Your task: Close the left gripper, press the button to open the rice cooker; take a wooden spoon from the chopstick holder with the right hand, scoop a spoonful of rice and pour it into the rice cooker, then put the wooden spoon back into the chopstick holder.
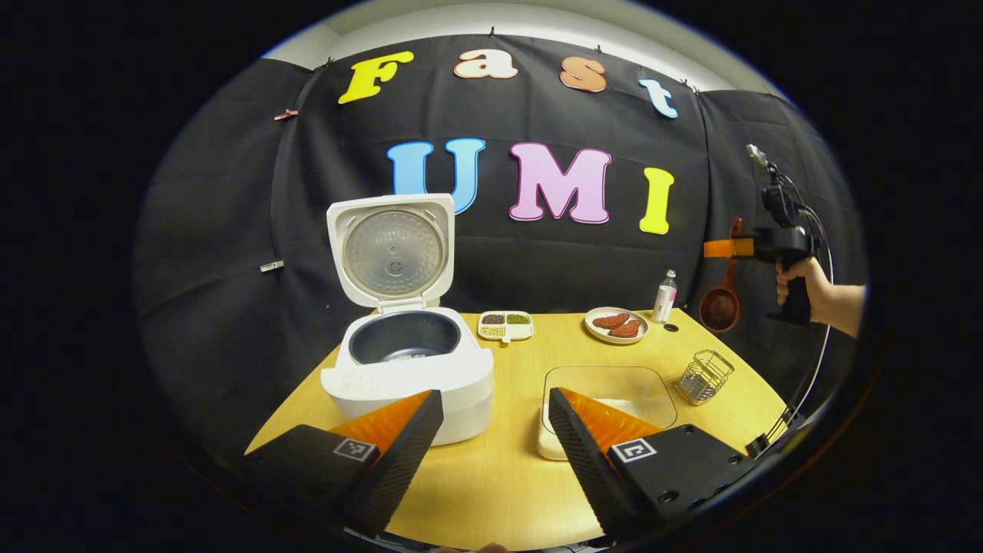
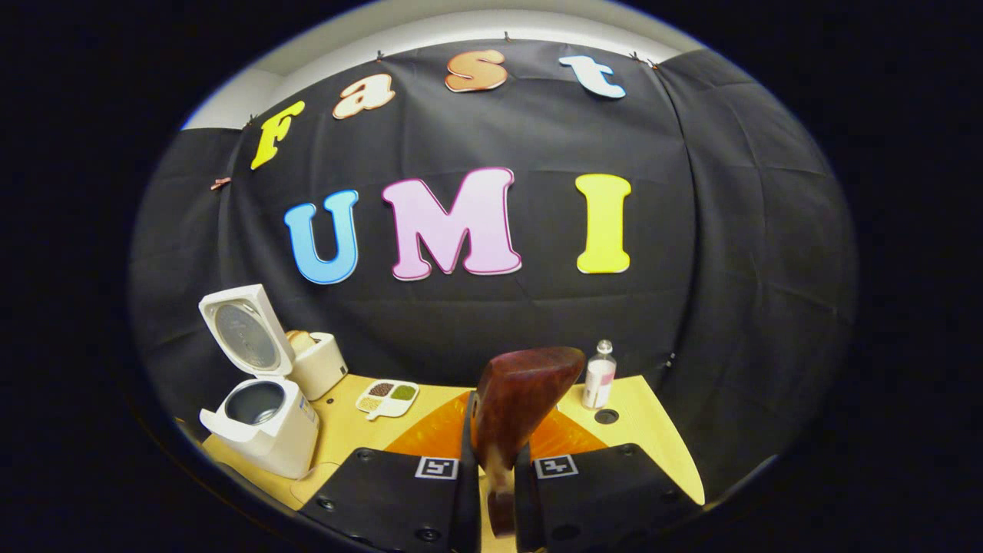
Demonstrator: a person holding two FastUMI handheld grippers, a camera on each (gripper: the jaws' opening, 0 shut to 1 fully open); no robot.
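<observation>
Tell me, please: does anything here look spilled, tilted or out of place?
Nothing stands out. The rice cooker stands open and upright, the chopstick holder is upright, and the right tool holds the wooden spoon above the table; no spill shows.

No legible text — square coded markers [image 1: 355, 449] on claws, nothing readable

White rice cooker [image 1: 407, 369], red-brown wooden spoon [image 2: 522, 407], yellow table [image 1: 491, 476].

We see the left gripper view looking low across the tabletop [image 1: 491, 476] toward the back wall; the right gripper view, raised at right, faces likewise, sharing the rice cooker [image 1: 407, 361] [image 2: 261, 415].
</observation>
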